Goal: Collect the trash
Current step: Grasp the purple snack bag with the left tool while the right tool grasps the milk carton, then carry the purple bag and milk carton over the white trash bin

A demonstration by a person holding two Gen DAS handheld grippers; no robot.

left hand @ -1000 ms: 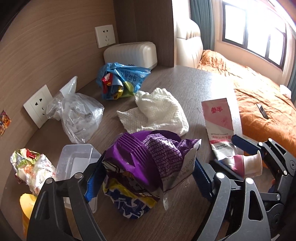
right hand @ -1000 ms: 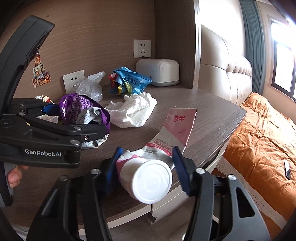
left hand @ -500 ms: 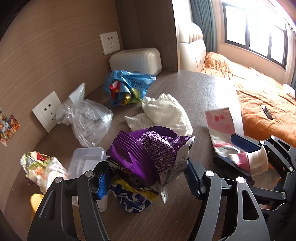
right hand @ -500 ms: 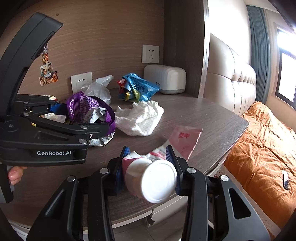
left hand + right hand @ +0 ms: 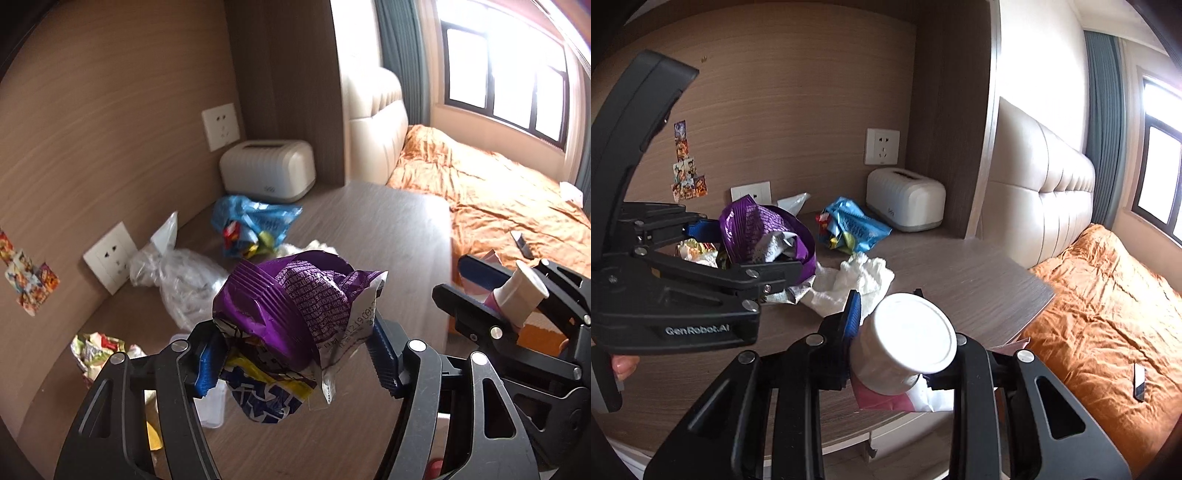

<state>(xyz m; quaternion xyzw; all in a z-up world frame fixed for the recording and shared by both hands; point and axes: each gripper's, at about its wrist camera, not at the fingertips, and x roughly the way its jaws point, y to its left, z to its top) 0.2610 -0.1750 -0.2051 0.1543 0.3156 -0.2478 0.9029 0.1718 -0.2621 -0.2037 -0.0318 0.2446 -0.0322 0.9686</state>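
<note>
Left gripper point(image 5: 295, 354) clamps purple wrapper point(image 5: 291, 306) — right gripper point(image 5: 901, 354), closing, grips tube point(image 5: 905, 347).

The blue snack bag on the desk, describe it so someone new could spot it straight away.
Start at the white box against the desk's back corner, under the wall socket. Just in front of it lies the blue snack bag, crumpled and open. It is the only blue wrapper, beside a clear plastic bag.

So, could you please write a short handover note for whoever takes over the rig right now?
Left gripper: clamped on the purple wrapper, off the desk.
Right gripper: jaws closing on the pink tube at its cap, also lifted.
Done: two pieces picked up.
Left on the desk: blue bag, clear bag, tissue, crumpled wrapper. No bin in view.
</note>
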